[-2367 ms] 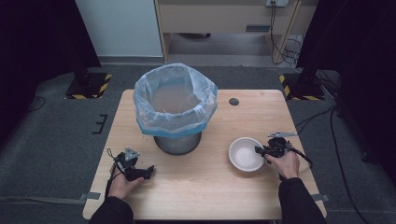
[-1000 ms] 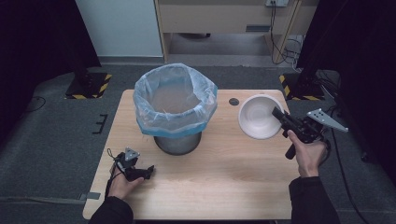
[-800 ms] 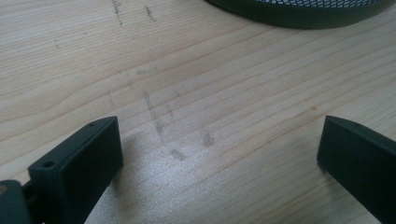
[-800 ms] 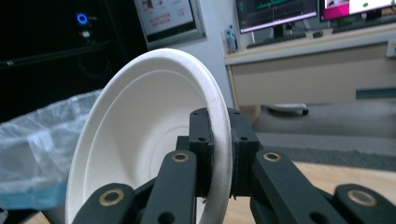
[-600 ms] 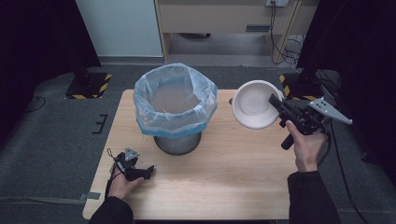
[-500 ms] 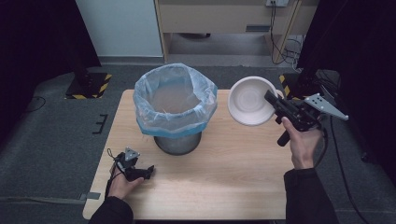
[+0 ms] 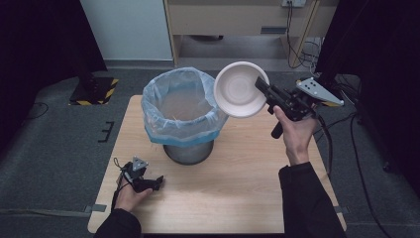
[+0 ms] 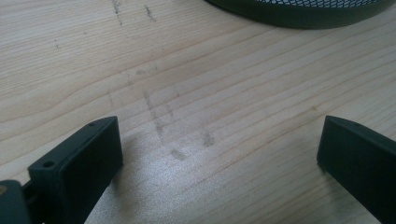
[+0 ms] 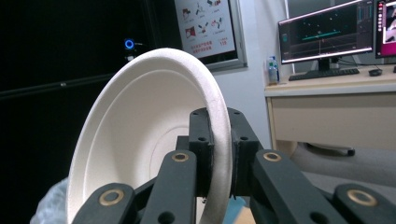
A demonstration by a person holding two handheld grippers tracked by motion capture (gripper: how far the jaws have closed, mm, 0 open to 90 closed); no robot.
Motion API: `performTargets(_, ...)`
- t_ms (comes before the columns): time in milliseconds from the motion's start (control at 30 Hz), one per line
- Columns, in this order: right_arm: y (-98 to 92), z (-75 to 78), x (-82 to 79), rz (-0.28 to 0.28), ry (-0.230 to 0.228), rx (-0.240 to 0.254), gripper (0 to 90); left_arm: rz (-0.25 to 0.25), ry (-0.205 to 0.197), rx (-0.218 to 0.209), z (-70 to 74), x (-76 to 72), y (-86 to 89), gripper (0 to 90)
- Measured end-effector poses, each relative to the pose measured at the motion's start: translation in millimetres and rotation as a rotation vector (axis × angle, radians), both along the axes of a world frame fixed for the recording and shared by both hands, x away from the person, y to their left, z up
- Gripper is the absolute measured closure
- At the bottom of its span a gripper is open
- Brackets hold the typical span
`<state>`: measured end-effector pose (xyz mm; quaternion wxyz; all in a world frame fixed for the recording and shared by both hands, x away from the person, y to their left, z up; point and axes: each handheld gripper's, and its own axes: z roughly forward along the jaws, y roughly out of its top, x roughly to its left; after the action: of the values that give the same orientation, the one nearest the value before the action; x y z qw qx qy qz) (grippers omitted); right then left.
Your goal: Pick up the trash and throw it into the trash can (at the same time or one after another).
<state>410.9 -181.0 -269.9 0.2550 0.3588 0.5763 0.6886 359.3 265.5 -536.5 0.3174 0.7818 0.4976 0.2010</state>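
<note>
1. Step: carrying white bowl point(image 7: 241, 89) to the lined bin point(image 7: 181, 115); right gripper point(image 7: 262, 85) pinches its rim, jaws nearly closed on it; bowl hangs in air just right of bin's mouth.
2. Bowl tipped on edge; open face looks toward camera, axis roughly level; looks empty, tho inside is pale.
3. Next: shift over the bag opening, then let go.
4. Left gripper point(image 7: 157, 181) rests on tabletop point(image 7: 237, 188), jaws wide, holding nothing.

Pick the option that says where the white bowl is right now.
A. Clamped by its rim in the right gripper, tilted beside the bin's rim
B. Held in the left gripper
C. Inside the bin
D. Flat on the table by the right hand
A: the right gripper is shut on the rim of the bowl, held tilted in the air next to the bin.
</note>
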Motion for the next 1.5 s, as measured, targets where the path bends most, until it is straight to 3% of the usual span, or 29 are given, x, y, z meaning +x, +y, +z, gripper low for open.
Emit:
performTargets(433,44.7,14.6,26.9,0.032,-0.014,0.036,83.0,0.002,-0.001,-0.003,-0.1,0.0,-0.2,0.0)
performTargets(900,111.9,2.0,55.2,0.07,0.031,0.015,82.5,0.001,-0.001,-0.003,-0.1,0.0,-0.1,0.0)
performTargets(967,123.0,-1.6,58.8,0.073,0.043,-0.015,80.2,0.001,-0.001,-0.004,-0.1,0.0,-0.1,0.0)
performTargets(1067,133.5,-7.0,64.3,0.098,0.06,-0.038,66.7,0.002,-0.002,-0.005,-0.1,0.0,-0.2,0.0)
performTargets(1167,133.1,-9.6,63.5,0.106,0.069,-0.097,58.2,0.002,-0.002,-0.004,-0.2,0.1,-0.2,0.0)
performTargets(1233,124.6,-8.7,60.3,0.107,0.067,-0.083,54.6,0.002,-0.002,-0.004,-0.2,0.1,-0.2,0.0)
performTargets(1367,97.5,-8.9,54.3,0.055,0.061,-0.087,39.1,0.002,-0.002,-0.004,-0.2,0.0,-0.2,0.0)
performTargets(1500,63.6,-18.2,42.4,0.021,0.065,-0.105,29.8,0.0,0.0,-0.002,-0.1,0.0,-0.1,0.0)
